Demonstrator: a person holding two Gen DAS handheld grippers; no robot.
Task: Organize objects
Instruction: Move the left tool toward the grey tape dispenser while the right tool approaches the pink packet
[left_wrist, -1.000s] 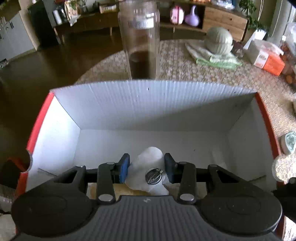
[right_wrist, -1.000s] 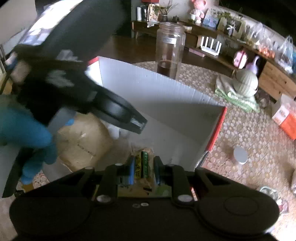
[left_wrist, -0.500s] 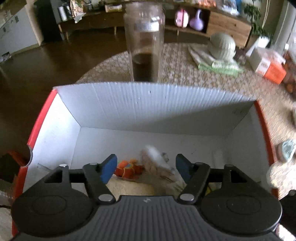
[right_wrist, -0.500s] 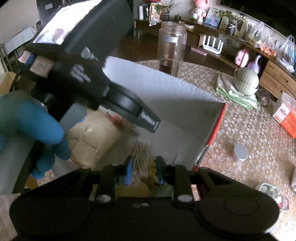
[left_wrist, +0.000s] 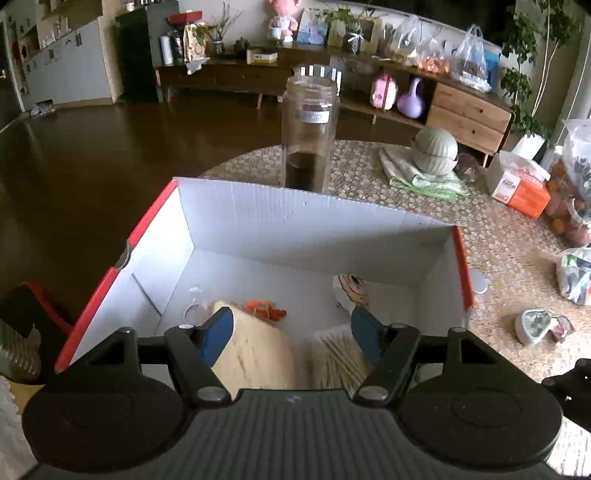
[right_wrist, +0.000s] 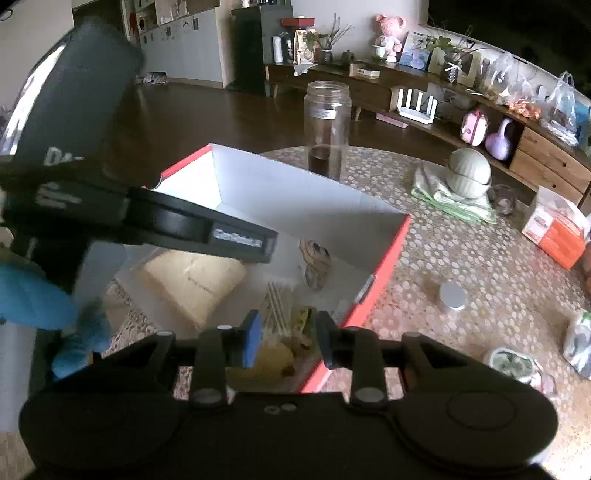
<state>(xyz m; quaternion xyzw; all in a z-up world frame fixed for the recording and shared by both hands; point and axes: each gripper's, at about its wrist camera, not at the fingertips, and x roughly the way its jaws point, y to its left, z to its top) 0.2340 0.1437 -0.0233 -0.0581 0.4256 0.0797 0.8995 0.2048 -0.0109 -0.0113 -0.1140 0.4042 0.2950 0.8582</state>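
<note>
The left claw (left_wrist: 291, 326) hangs over the box (left_wrist: 295, 225) with its blue pads wide apart and nothing between them. The right claw (right_wrist: 286, 338) is over the near corner of the box. Its jaws have just been opening, they stand a little apart, and nothing is pinched in them.

The box sits on the tabletop (left_wrist: 498, 251). It is white inside with red edges. In it lie a tan pad (left_wrist: 258, 354), a bunch of thin sticks (left_wrist: 340, 358), a small orange thing (left_wrist: 266, 311) and a little packet with a picture (left_wrist: 351, 291). A tall jar (left_wrist: 309, 133) stands just behind the box. A round lid (right_wrist: 452, 295) lies on the tabletop beside the box. A blue glove (right_wrist: 33, 302) holds the left claw
</note>
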